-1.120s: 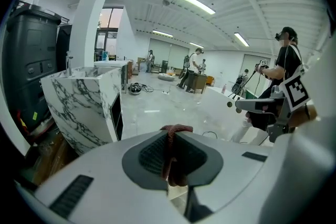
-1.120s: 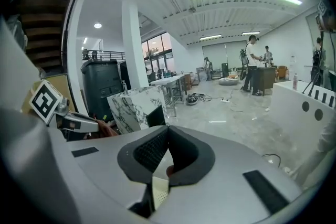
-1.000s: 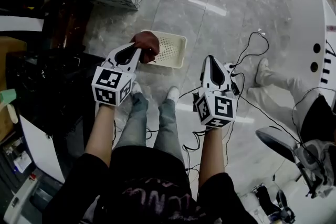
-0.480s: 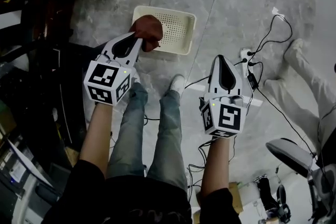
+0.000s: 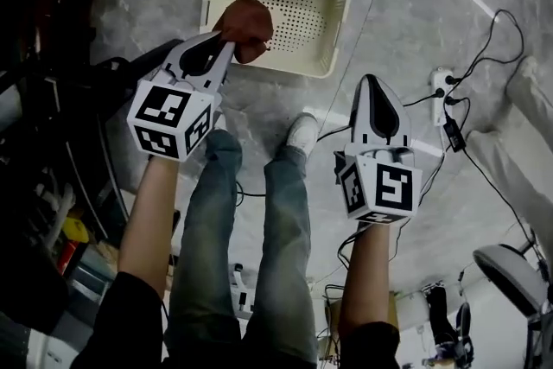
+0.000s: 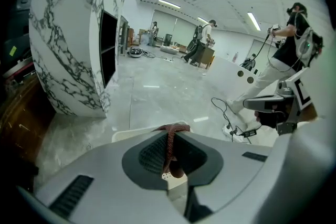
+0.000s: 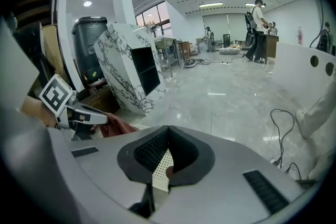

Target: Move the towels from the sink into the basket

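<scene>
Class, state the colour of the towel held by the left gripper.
Reddish brown; the towel shows best in the head view.

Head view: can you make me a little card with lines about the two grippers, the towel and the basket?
towel: reddish-brown, bunched up, pinched in the left gripper
left gripper: shut on the towel, held over the basket's left side
right gripper: jaws together, nothing in them, over the floor beside the basket
basket: cream, holes in its bottom, standing on the floor, bare inside where it shows
</scene>
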`<state>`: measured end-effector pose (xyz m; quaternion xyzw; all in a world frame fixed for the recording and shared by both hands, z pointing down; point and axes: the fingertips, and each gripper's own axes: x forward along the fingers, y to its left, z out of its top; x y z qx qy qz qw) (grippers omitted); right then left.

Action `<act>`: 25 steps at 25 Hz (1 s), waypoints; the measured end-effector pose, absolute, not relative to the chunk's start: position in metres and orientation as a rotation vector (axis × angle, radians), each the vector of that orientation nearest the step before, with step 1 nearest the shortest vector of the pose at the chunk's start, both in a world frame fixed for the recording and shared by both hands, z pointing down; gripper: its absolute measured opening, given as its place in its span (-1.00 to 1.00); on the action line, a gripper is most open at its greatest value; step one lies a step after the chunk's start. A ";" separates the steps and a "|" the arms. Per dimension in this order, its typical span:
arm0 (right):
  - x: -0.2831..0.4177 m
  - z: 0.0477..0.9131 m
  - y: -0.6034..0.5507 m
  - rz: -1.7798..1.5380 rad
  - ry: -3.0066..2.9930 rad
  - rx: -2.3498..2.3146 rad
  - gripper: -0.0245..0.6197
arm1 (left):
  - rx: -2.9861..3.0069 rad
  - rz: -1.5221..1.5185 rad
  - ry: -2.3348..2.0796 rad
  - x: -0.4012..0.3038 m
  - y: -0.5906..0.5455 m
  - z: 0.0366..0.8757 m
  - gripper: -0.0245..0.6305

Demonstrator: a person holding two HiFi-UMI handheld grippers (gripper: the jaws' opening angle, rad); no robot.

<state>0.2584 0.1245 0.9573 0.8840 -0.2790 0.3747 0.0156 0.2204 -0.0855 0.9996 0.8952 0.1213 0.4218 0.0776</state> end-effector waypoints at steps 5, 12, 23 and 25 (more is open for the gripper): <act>0.261 0.997 0.132 1.190 -0.838 2.736 -0.88 | 2.665 1.328 0.378 0.210 -0.083 1.045 -0.72; 0.259 0.999 0.132 1.204 -0.830 2.761 -0.88 | 2.670 1.371 0.469 0.212 -0.074 1.052 -0.33; 0.263 0.972 0.131 1.152 -0.831 2.780 -0.88 | 2.719 1.317 0.491 0.222 -0.067 1.021 -0.33; 0.265 0.961 0.130 1.135 -0.834 2.782 -0.88 | 2.726 1.286 0.487 0.224 -0.065 1.008 -0.38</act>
